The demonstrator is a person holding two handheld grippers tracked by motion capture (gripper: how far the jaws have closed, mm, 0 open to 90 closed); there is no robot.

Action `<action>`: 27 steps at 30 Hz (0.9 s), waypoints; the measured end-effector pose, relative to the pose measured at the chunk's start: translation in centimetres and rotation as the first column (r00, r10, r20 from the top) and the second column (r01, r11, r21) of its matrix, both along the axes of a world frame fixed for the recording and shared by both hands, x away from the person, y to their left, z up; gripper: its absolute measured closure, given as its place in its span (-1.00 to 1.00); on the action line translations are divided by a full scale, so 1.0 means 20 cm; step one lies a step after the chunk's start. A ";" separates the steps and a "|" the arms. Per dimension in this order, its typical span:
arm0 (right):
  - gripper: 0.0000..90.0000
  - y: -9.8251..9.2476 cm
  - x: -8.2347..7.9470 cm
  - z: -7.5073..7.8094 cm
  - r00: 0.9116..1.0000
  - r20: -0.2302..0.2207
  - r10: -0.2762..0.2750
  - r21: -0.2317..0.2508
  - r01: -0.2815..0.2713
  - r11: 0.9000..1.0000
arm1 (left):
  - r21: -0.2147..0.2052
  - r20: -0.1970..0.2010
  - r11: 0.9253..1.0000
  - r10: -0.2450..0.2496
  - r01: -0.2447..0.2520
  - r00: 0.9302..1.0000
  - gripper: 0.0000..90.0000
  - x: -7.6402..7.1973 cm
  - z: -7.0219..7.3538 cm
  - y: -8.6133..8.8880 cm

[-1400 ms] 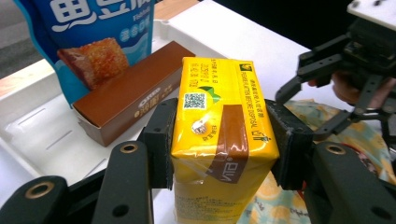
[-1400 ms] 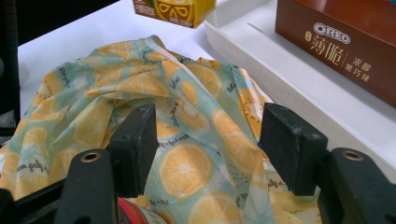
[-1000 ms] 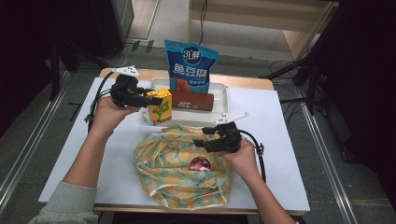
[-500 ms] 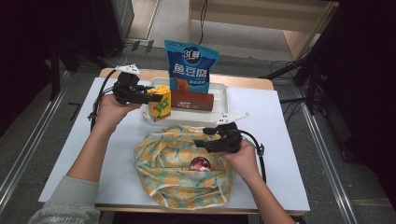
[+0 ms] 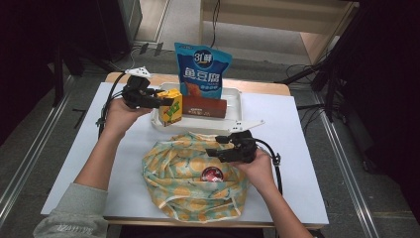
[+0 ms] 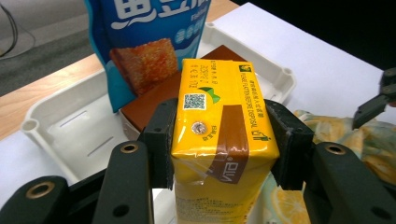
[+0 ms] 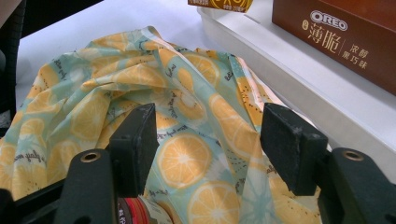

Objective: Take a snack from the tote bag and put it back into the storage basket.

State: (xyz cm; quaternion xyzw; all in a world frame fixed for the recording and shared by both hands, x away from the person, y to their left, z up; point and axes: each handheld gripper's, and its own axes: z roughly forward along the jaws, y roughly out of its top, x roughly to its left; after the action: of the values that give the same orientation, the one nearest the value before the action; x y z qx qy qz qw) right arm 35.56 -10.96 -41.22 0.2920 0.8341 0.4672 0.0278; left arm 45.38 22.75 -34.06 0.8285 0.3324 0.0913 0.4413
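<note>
Since the earlier frame the left hand-held gripper [image 5: 171, 102] has carried the yellow carton [image 5: 172, 109] slightly up and leftward above the tray [image 5: 236, 101]. Left gripper view: pads clench the carton [image 6: 219, 140]; keep it upright. Right gripper view: the right hand-held gripper [image 7: 212, 140] stands released over the bag [image 7: 187, 116]; hold the mouth wide.
</note>
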 end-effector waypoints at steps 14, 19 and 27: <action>-0.17 0.00 0.00 0.00 1.000 0.003 -0.001 -0.003 0.001 1.000 | 0.008 0.023 1.000 0.011 -0.011 1.000 0.14 0.04 -0.07 0.02; -0.17 0.00 -0.01 0.00 1.000 0.001 -0.001 -0.003 0.001 1.000 | 0.016 0.029 1.000 0.020 -0.020 0.999 0.14 0.05 -0.09 0.02; -0.16 0.00 -0.01 0.00 1.000 -0.002 0.000 -0.004 0.000 1.000 | 0.008 0.038 1.000 0.024 -0.025 0.999 0.14 0.07 -0.12 0.01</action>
State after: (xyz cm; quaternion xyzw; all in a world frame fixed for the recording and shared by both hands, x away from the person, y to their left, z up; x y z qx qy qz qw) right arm 35.40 -10.93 -41.30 0.2922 0.8351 0.4653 0.0275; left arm 46.81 22.90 -36.50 0.8243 0.3338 0.1137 0.4429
